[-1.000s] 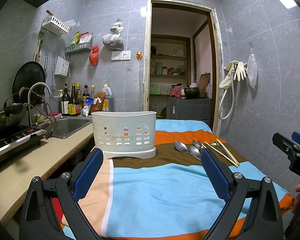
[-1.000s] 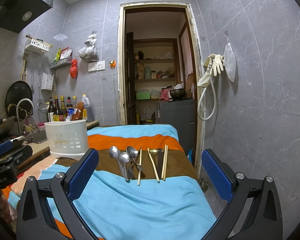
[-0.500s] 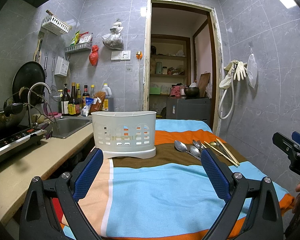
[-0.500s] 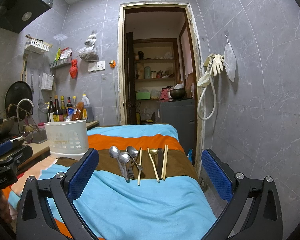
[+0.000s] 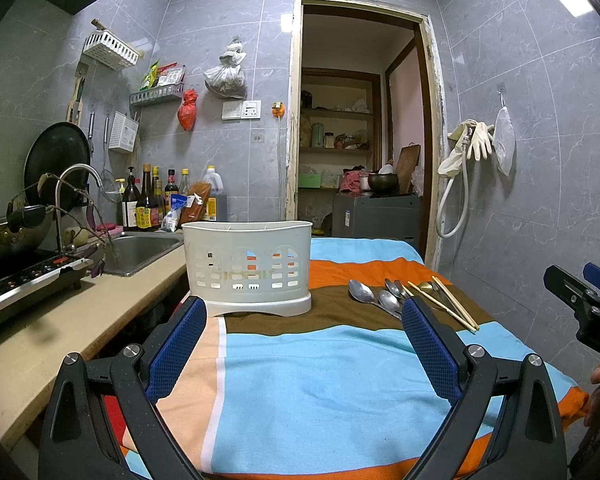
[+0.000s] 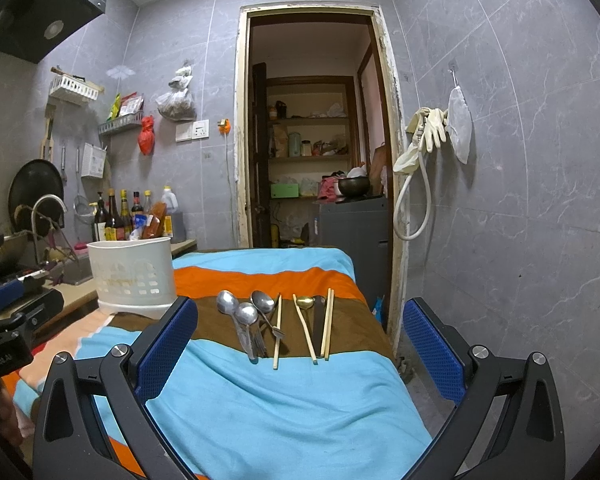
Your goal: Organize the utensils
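Utensils, loose lot: three steel spoons [image 6: 242, 314], a fork [image 6: 274, 330], a gold-coloured spoon [image 6: 305, 302], several chopsticks [image 6: 327, 324]. Laid side by side on the brown stripe of a striped cloth [image 6: 300, 400] covering the worktop, handles toward the viewer, presumably so each can be picked off singly by its handle end. The steel spoons overlap one another; the chopsticks lie apart enough to take one at a time.

Caddy [image 5: 248, 264], white plastic, slotted walls, upright on its base at the left end of the same stripe, well apart from the utensils. Appears empty through the slots, though the interior is not fully shown. Likely destination for the lot.

Left tongs [image 5: 304, 344]: spread wide, holding nothing, hovering low over the cloth and facing the caddy, perhaps to steady it.

Right tongs [image 6: 300, 344]: likewise spread wide and empty, aimed at the row of utensils, none between its pads.

Status, judged: sorting not yet begun; first pick pending.
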Motion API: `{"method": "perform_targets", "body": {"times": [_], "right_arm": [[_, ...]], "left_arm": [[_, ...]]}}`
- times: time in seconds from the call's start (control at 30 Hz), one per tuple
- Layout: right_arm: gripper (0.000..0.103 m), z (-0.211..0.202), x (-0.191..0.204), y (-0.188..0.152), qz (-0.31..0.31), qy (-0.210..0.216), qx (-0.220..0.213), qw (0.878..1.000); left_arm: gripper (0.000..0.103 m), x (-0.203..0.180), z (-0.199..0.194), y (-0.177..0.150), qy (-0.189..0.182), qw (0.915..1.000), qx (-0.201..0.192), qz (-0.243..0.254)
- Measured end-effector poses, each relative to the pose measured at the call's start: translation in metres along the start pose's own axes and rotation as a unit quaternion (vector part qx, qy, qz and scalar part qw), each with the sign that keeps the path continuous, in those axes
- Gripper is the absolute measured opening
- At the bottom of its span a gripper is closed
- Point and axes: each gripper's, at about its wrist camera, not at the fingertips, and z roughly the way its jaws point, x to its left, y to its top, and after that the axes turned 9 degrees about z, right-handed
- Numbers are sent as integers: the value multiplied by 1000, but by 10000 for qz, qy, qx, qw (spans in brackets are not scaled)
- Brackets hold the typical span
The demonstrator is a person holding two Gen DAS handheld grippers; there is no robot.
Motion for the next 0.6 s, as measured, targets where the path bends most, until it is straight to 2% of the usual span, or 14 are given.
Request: {"method": "perform_targets", "body": {"times": [0.3,0.4,0.6], "right_arm": [[103,5,-2,4,13,-32,8,10000],[103,9,-2,6,-68,2,-15,10000],[103,24,-11,21,-61,171,-234,9996]], "left_arm": [[96,0,3,-1,7,10000,-20,60],[96,0,15,1,47,9998,-102,132],[96,6,38,23,-140,9996,-136,208]]}}
